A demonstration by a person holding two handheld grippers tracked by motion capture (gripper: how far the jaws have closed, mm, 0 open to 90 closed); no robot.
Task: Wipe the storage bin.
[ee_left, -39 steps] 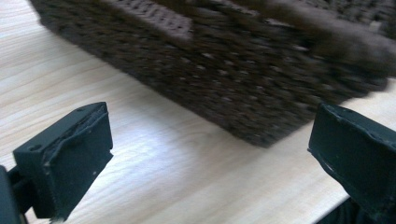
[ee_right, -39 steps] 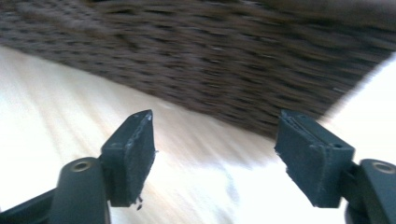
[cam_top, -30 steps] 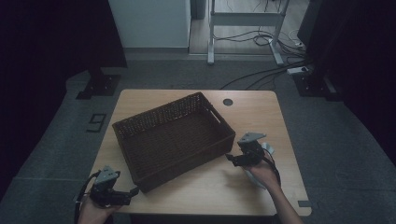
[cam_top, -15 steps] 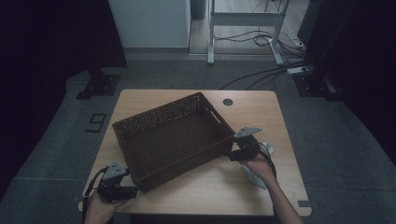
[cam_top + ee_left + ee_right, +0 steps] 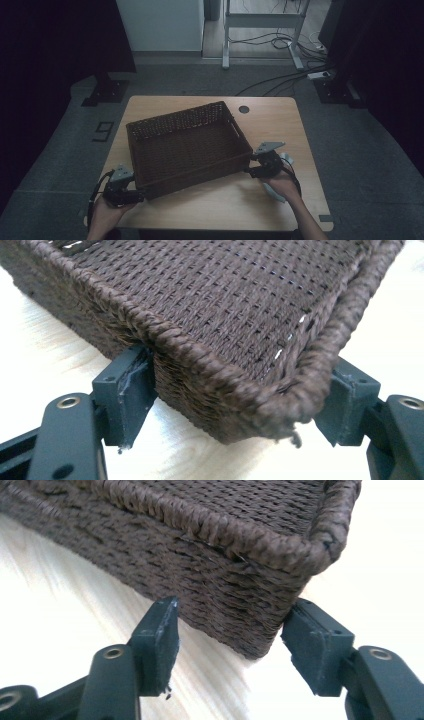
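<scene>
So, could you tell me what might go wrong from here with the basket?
1. Both grippers straddle corners of the basket, not flat wall. The left gripper presses on a rounded woven corner and might slip off.
2. The right gripper has just been closing, but its left pad seems short of the weave; lifting now could tip the basket.
3. Squeezing corners may deform the weave.

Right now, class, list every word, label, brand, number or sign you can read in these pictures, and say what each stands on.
"9": a single pale figure on the dark floor, left of the table.
Nothing to read on the woven basket, on the table top, or on the left gripper and right gripper.
The white power strip on the floor is too small to show any marking.
</scene>
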